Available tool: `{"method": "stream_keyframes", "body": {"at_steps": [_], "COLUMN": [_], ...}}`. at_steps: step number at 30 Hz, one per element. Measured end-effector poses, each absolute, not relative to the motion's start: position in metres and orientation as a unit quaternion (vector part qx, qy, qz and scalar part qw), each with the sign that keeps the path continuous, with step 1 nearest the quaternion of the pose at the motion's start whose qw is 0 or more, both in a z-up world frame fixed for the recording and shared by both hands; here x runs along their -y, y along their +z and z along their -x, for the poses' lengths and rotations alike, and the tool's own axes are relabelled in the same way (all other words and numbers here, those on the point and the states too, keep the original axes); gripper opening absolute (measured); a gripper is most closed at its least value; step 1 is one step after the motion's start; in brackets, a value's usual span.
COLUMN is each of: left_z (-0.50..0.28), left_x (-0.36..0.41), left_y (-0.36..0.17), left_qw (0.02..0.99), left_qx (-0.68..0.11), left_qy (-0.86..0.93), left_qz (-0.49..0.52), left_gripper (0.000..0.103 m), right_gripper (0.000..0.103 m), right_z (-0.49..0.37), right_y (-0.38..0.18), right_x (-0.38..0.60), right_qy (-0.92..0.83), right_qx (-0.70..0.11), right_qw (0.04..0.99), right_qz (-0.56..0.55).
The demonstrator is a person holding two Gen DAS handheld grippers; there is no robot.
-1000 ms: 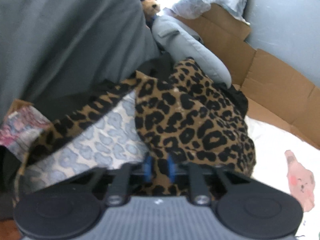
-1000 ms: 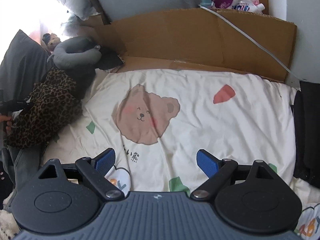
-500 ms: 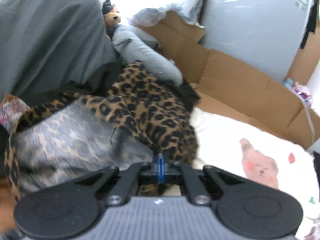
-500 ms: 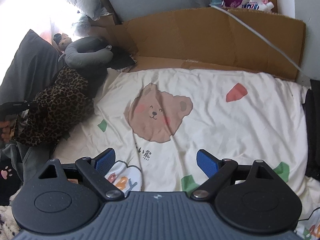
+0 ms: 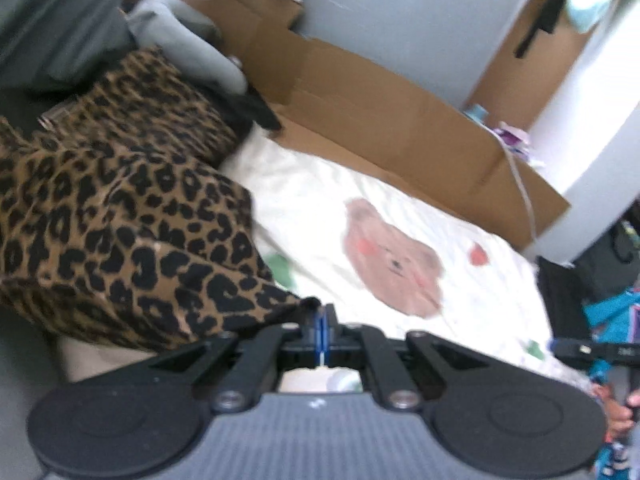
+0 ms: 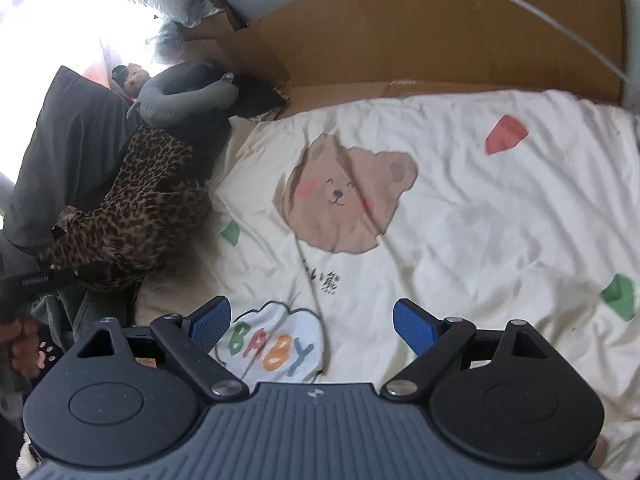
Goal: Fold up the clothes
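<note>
Left wrist view: a cream bedsheet (image 5: 320, 208) w/ a brown bear print (image 5: 394, 258) is seen as the work surface. Flattened cardboard (image 5: 380, 120) is stood behind the bear print, w/ a grey panel above it. The leopard-print garment (image 5: 120, 232) is heaped left of the bear print; its corner is pinched in the left gripper (image 5: 321, 322), jaws pressed together on the cloth. A grey neck pillow (image 5: 188, 52) is seen beyond the garment.

Right wrist view: the right gripper (image 6: 310, 326) is held over the sheet below the bear print, jaws wide apart, nothing between them. A "BABY" cloud print (image 6: 272, 344), shown only here, is seen between the pads. A white cable (image 6: 560, 24) is draped over the cardboard. No containers are made out.
</note>
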State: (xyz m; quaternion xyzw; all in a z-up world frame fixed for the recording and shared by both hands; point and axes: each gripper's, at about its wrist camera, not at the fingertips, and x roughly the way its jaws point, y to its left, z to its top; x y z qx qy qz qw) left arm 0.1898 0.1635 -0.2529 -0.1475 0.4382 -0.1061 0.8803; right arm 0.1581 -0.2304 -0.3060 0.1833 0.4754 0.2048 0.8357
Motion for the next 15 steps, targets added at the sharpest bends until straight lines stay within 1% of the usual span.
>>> {"method": "stream_keyframes", "body": {"at_steps": [8, 15], "left_z": [-0.174, -0.165], "left_x": [-0.125, -0.095], "left_y": [-0.270, -0.279], "left_qw": [0.865, 0.851], "left_qx": [-0.451, -0.456], "left_qy": [-0.152, -0.199], "left_qz": [0.160, 0.167], "left_gripper": [0.000, 0.000], "right_gripper": [0.092, 0.092], "right_z": [-0.167, -0.185], "right_y": [-0.319, -0.337], "right_x": [0.198, 0.163], "right_qy": [0.250, 0.292], "right_qx": [-0.498, -0.535], "right_qw": [0.801, 0.736], "right_qz": [-0.220, -0.294]}}
